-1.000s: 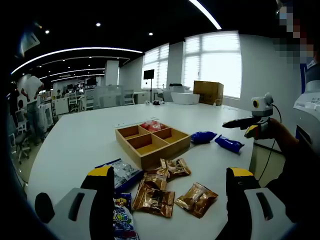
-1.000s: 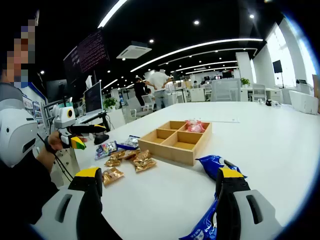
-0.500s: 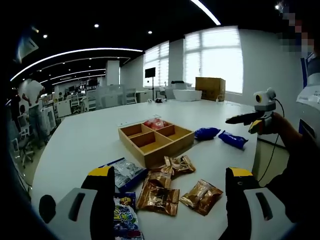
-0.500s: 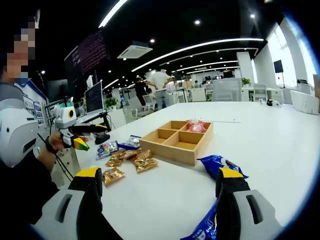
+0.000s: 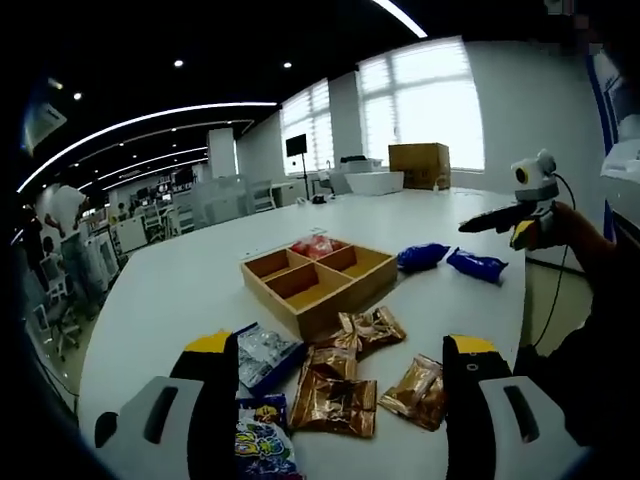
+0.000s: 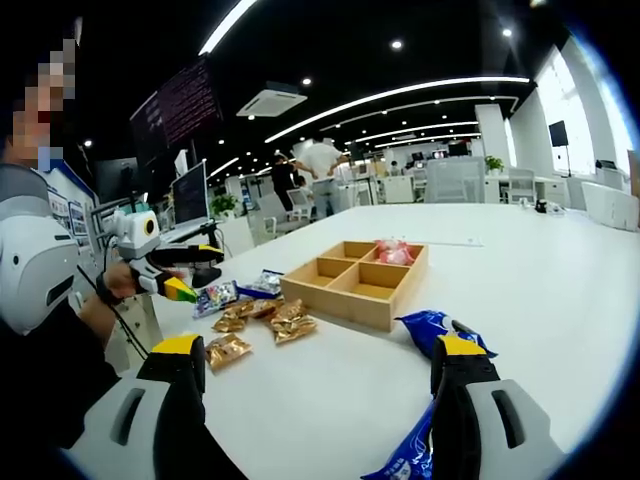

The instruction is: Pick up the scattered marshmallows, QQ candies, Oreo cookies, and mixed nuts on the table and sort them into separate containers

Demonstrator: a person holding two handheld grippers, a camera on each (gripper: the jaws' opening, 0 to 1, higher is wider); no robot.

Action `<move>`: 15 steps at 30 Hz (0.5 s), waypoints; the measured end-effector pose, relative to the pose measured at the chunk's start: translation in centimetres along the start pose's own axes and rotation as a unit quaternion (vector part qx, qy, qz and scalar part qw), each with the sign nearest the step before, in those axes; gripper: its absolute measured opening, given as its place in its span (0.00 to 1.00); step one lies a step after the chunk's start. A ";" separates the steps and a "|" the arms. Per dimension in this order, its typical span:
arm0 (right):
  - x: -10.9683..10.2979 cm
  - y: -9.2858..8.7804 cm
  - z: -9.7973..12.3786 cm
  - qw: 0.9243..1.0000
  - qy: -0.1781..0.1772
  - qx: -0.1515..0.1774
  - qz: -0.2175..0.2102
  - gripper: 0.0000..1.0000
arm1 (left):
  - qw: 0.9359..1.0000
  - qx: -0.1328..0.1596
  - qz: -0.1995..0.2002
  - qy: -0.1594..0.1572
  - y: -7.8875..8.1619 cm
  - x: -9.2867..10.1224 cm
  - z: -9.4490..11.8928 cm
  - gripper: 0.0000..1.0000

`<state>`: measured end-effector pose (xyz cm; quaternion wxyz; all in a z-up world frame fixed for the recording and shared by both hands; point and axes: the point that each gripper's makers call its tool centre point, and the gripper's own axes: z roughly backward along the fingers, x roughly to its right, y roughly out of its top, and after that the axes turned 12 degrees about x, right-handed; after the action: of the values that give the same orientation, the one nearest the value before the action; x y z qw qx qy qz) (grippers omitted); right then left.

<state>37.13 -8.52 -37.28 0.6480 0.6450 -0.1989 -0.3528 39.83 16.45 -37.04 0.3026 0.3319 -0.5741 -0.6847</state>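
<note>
Seeing a square wooden tray [image 5: 318,283] w/ four compartments on the white tabletop [image 5: 180,290], red pack [image 5: 314,245] in its far one, crinkly gold-brown packs [image 5: 335,400] near my left gripper [image 5: 340,400], glossy blue packs [image 6: 430,330] by my right gripper [image 6: 315,395], both jaws spread.

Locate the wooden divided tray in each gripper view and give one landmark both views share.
Left gripper view: the wooden tray sits at centre, beyond the gold snack packets.
Right gripper view: the wooden tray sits at centre, right of the gold packets.
Shared landmark: the red packet in one far corner compartment.
</note>
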 end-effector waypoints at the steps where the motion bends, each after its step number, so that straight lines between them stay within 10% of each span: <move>1: 0.0 0.0 0.0 1.000 0.001 0.000 0.000 0.89 | 1.000 -0.005 -0.012 0.000 -0.1 -0.3 -0.1 0.80; 15: -0.3 0.3 -0.1 1.000 0.005 0.001 0.003 0.89 | 0.999 -0.038 -0.030 0.006 -3.6 -5.3 -3.9 0.53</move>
<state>37.06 -8.20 -36.96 0.6493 0.6470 -0.1976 -0.3475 46.06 18.96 -40.46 0.2977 0.3417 -0.5358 -0.7124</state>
